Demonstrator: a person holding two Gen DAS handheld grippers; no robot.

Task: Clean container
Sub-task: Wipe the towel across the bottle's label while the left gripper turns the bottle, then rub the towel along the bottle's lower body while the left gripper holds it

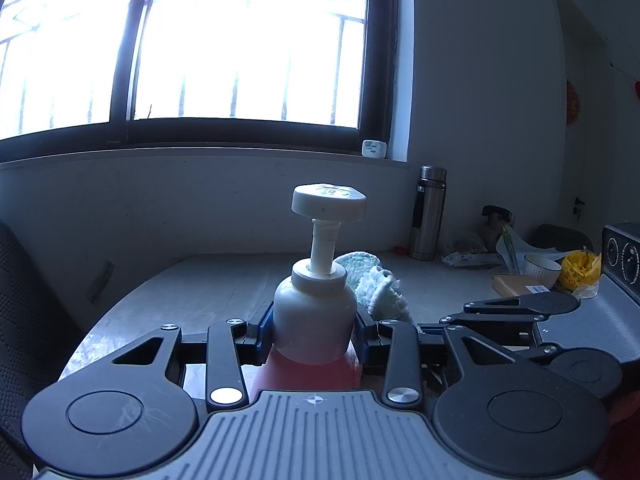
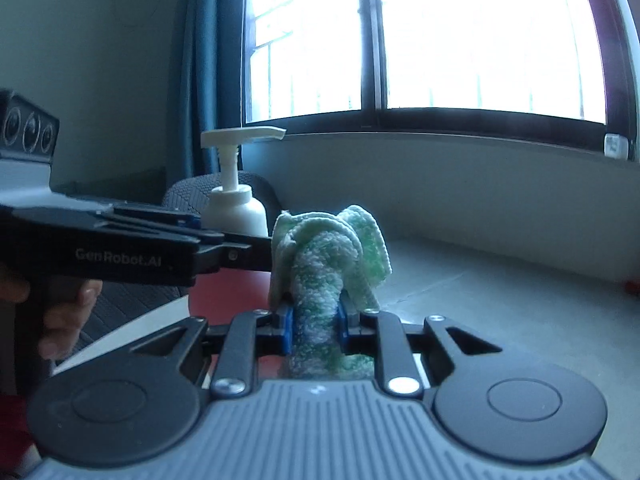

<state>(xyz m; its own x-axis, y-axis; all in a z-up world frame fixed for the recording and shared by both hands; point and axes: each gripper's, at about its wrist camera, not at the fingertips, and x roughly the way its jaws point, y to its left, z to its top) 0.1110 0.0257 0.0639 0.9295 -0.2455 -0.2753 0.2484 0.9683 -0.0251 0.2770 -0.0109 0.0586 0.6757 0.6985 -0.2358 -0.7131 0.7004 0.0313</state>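
Note:
A pump bottle (image 1: 316, 320) with a white top and pink lower body stands upright between the fingers of my left gripper (image 1: 314, 330), which is shut on it. The bottle also shows in the right wrist view (image 2: 236, 204), at the left. My right gripper (image 2: 314, 330) is shut on a bunched green and white cloth (image 2: 328, 256), held just right of the bottle. The cloth shows behind the bottle in the left wrist view (image 1: 376, 284). The left gripper (image 2: 240, 254) reaches in from the left in the right wrist view.
A grey table (image 1: 208, 292) lies under a large window. At its back right stand a steel flask (image 1: 428, 212), a white bowl (image 1: 542, 270), a yellow bag (image 1: 580, 272), a cardboard box (image 1: 514, 282) and papers. A dark chair (image 2: 188, 192) is at the left.

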